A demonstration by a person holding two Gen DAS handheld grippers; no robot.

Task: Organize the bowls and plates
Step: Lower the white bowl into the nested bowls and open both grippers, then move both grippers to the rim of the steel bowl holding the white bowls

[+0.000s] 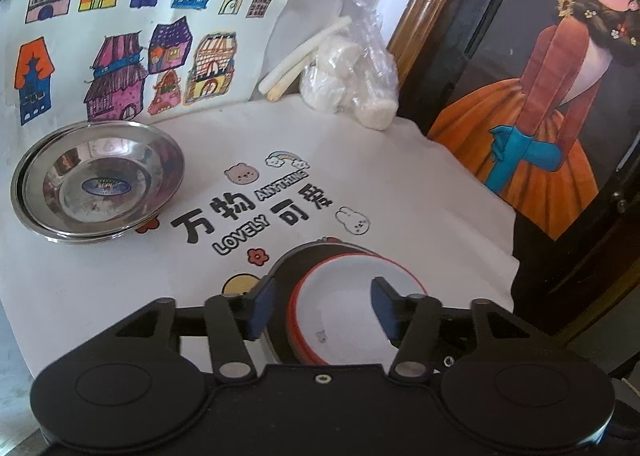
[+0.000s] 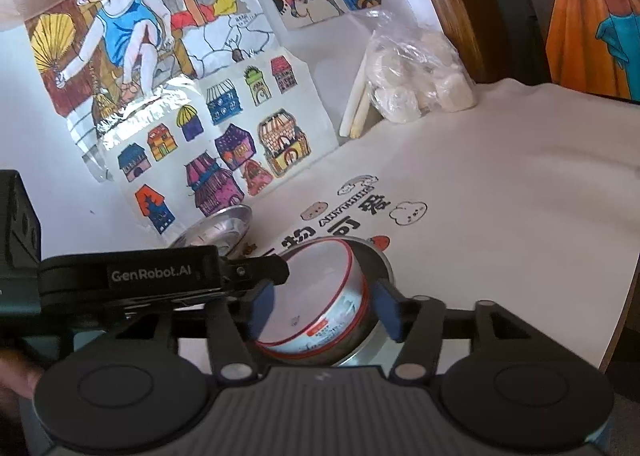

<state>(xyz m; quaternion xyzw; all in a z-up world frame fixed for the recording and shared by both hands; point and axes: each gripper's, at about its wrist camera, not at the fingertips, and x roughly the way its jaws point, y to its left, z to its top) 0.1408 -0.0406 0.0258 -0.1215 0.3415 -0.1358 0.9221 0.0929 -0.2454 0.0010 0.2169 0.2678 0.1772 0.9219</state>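
A white bowl with a red rim (image 1: pixel 352 308) sits on a steel plate (image 2: pixel 382 260) near the table's front edge. My left gripper (image 1: pixel 322 308) is open, its right finger (image 1: pixel 382 306) inside the bowl and its left finger outside the rim. In the right wrist view the same bowl (image 2: pixel 316 304) lies between the pads of my right gripper (image 2: pixel 324 308), which is open; its right pad (image 2: pixel 386 310) is just outside the wall. The left gripper's finger (image 2: pixel 272 268) reaches in from the left. A stack of steel plates (image 1: pixel 100 180) rests at the left, also seen as steel plates (image 2: pixel 216 228).
A plastic bag of white lumps (image 1: pixel 352 84) and white sticks (image 1: pixel 300 56) lean at the back wall. House drawings (image 1: pixel 120 56) cover the wall. A framed painting (image 1: pixel 540 116) stands right. The printed tablecloth's edge (image 1: pixel 514 256) drops off at the right. A thumb (image 2: pixel 16 376) shows lower left.
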